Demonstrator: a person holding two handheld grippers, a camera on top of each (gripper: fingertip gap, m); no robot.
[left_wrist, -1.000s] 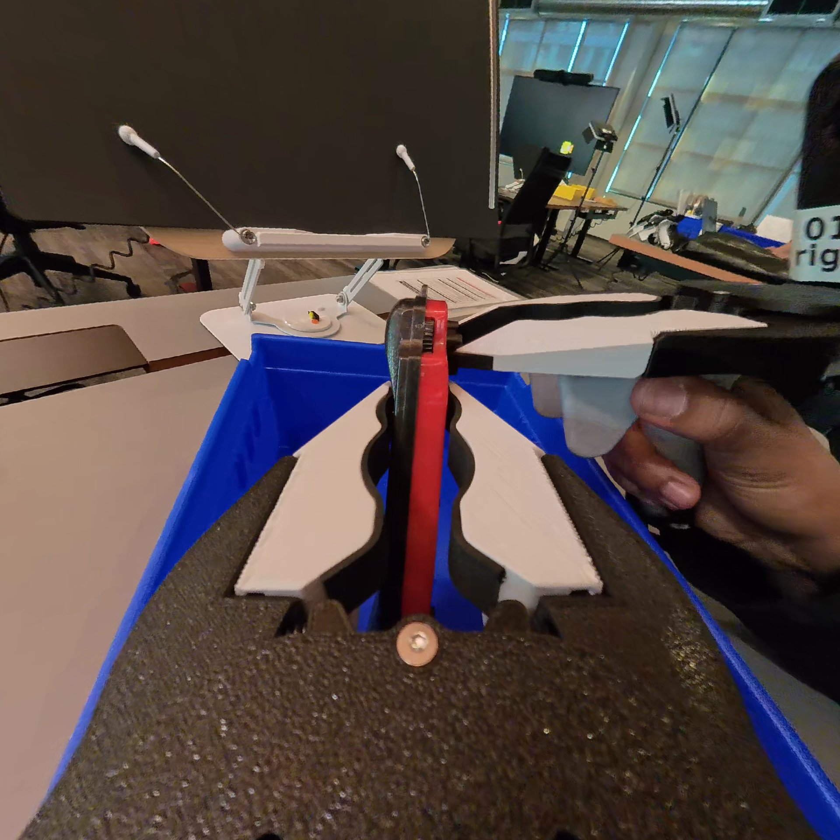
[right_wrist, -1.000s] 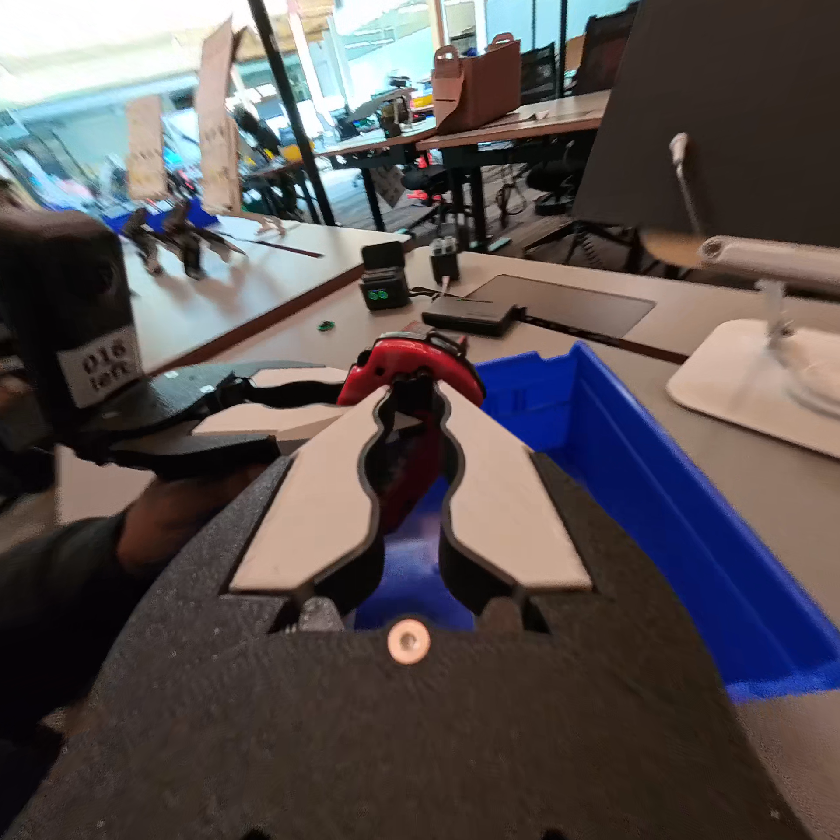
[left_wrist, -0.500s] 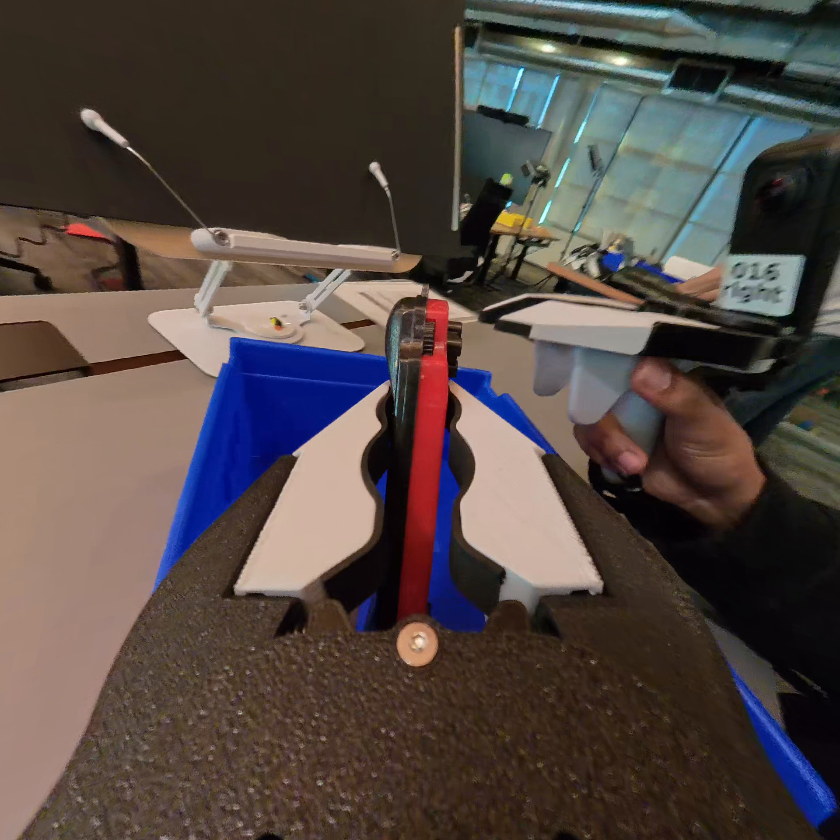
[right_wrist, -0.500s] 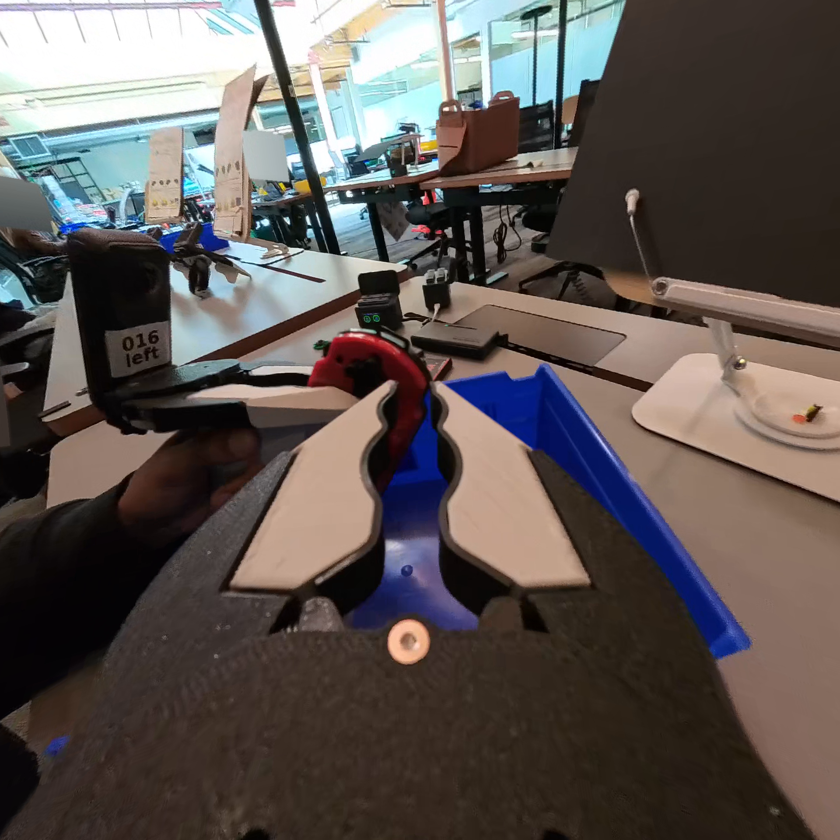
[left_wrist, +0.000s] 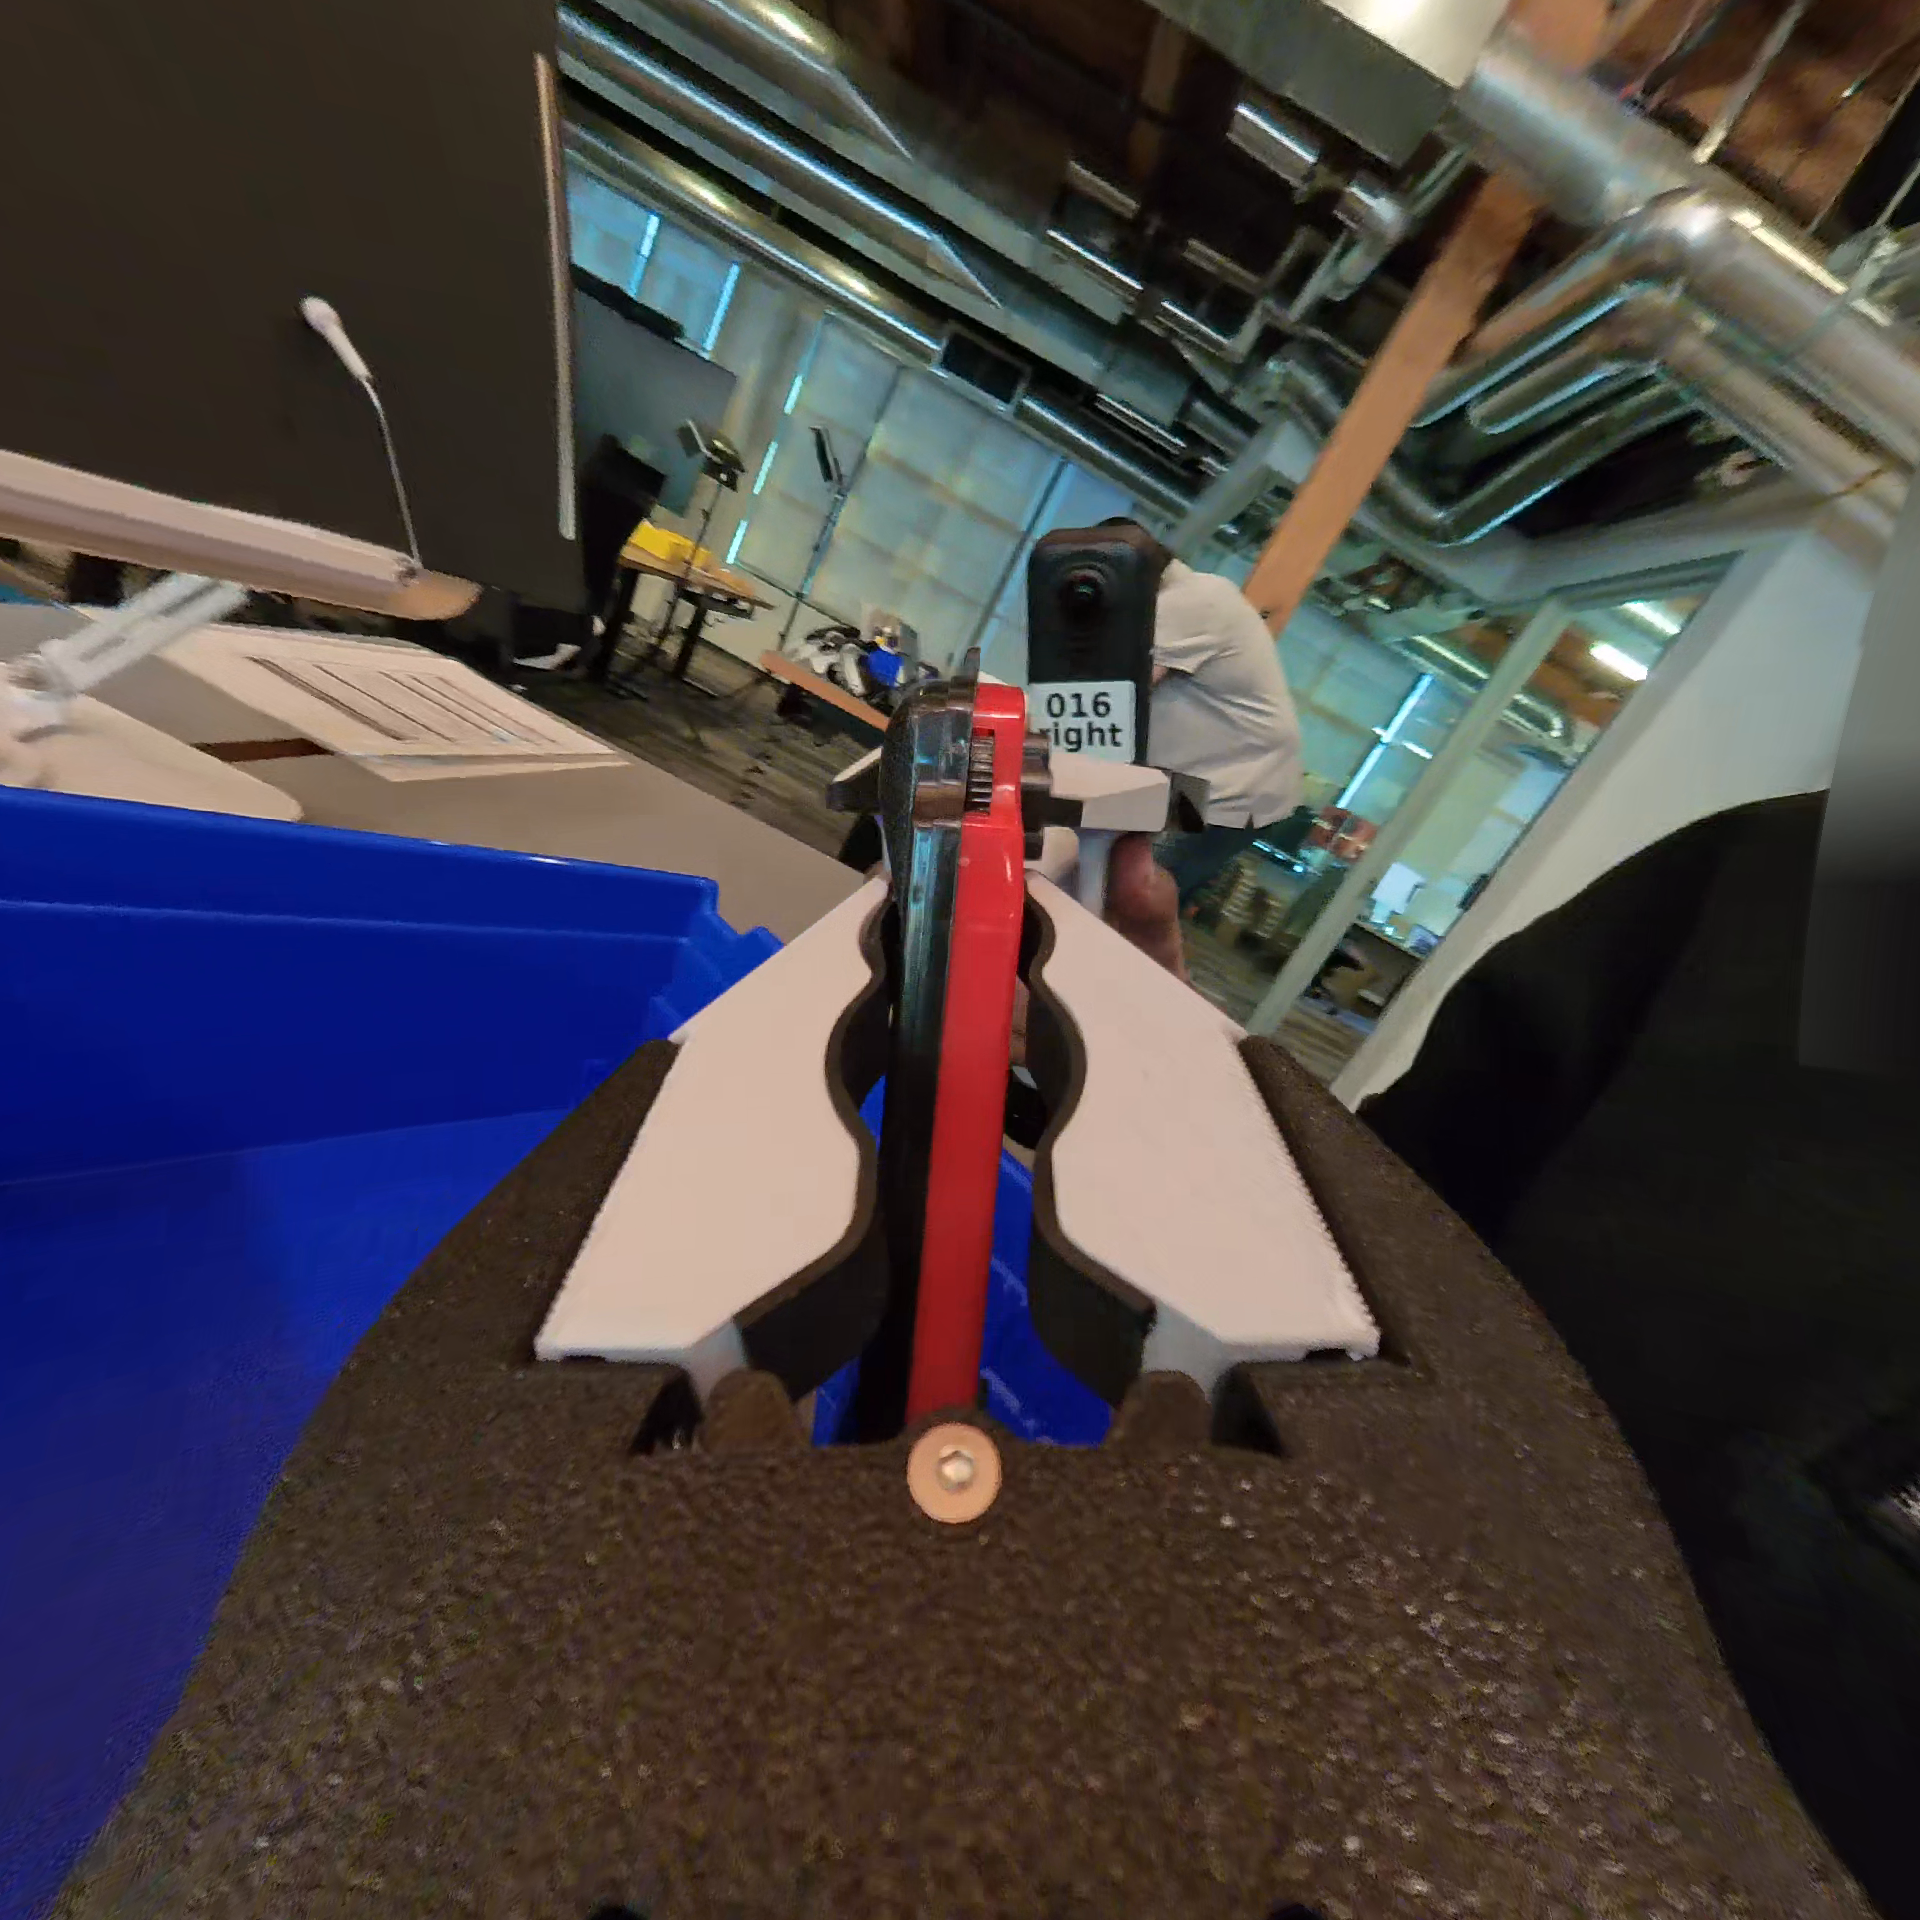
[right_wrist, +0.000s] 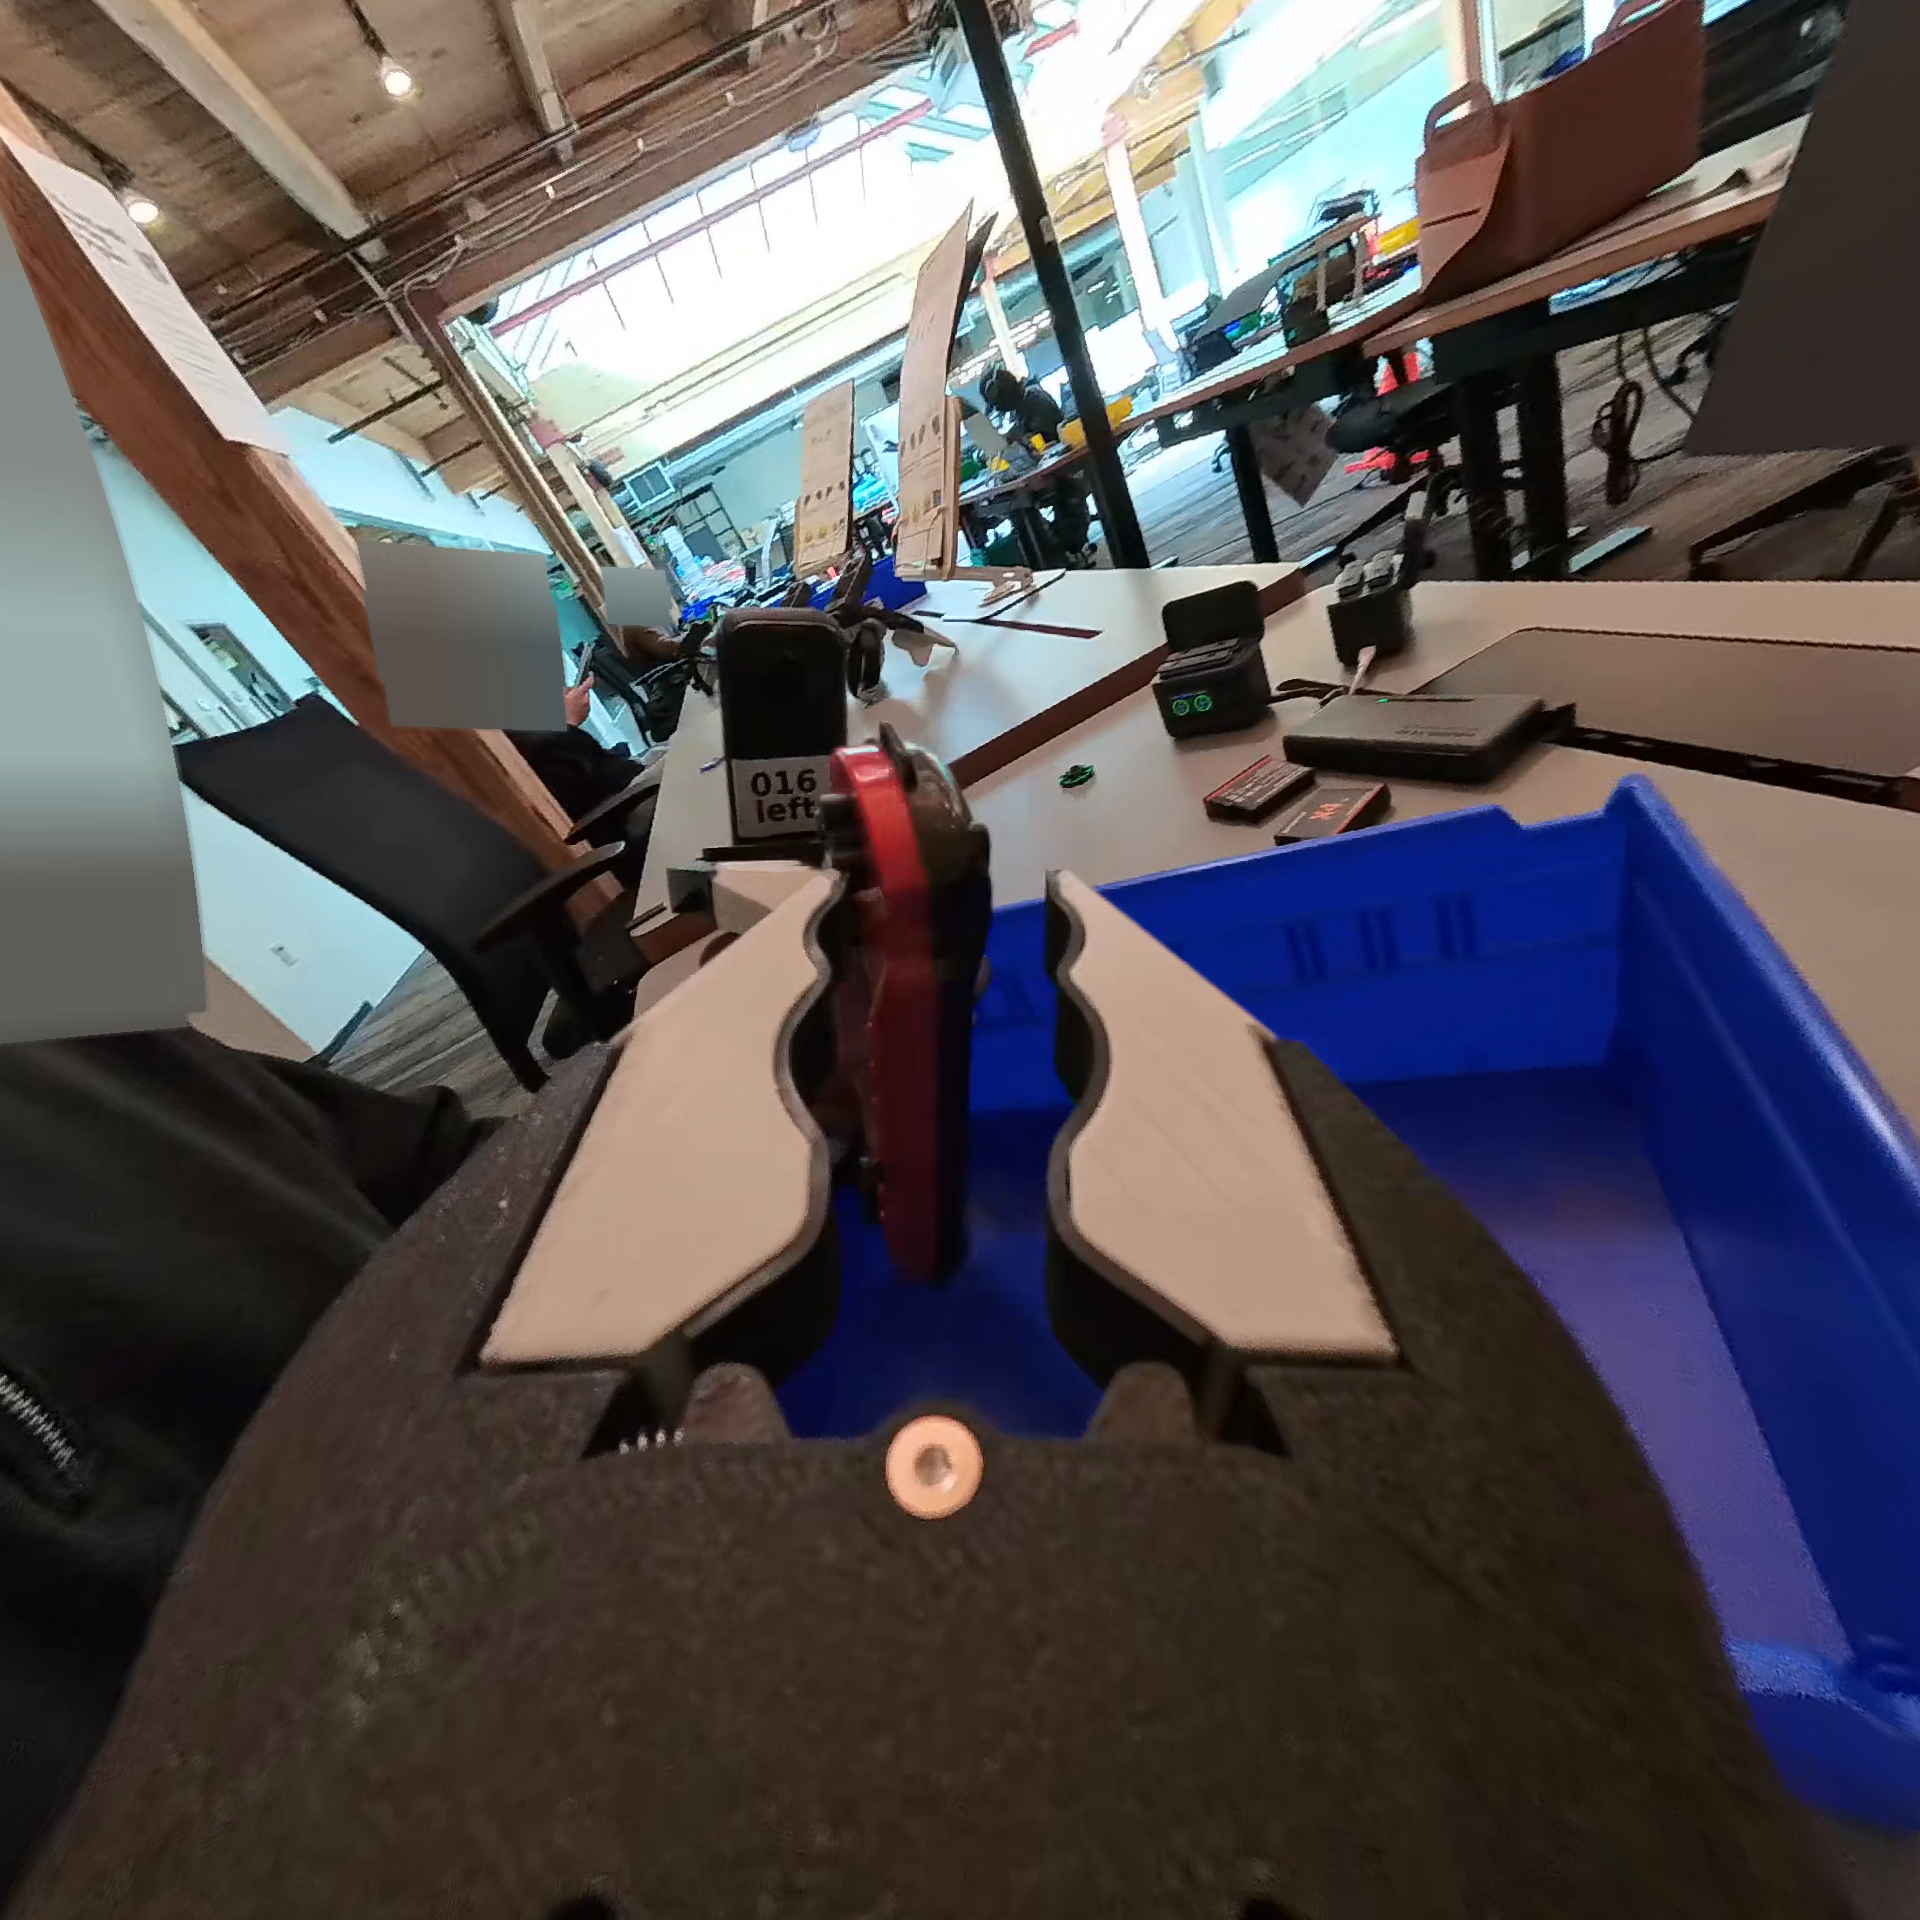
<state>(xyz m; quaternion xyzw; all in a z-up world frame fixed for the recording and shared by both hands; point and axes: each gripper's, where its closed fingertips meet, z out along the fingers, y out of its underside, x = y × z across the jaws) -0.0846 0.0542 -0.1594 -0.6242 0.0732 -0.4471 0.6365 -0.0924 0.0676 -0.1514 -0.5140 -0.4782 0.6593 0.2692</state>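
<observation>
A flat red-and-black tool (left_wrist: 951, 1049) stands on edge, clamped between the two white fingers of the left gripper (left_wrist: 956, 904), whose jaws are closed tight against its sides; its toothed black top rises past the fingertips toward 12 o'clock. In the right wrist view the same tool (right_wrist: 904, 997) shows its rounded red head just inside the left-hand finger of the right gripper (right_wrist: 940, 883), whose jaws stand wide apart with nothing pinched; whether that finger touches the tool cannot be told. The tool hangs above a blue bin (right_wrist: 1621, 1039), which lies under both grippers and spreads toward 3 o'clock in the right wrist view and toward 9 o'clock in the left (left_wrist: 312, 1039). The bin sits on a grey bench (right_wrist: 1766, 852). On the bench beyond it, toward 1 o'clock, lie a flat black box (right_wrist: 1418, 732), two small dark cards (right_wrist: 1299, 805) and a black charger with green lights (right_wrist: 1210, 675). In the left wrist view, a white stand (left_wrist: 208, 540) crosses at 10 o'clock.
</observation>
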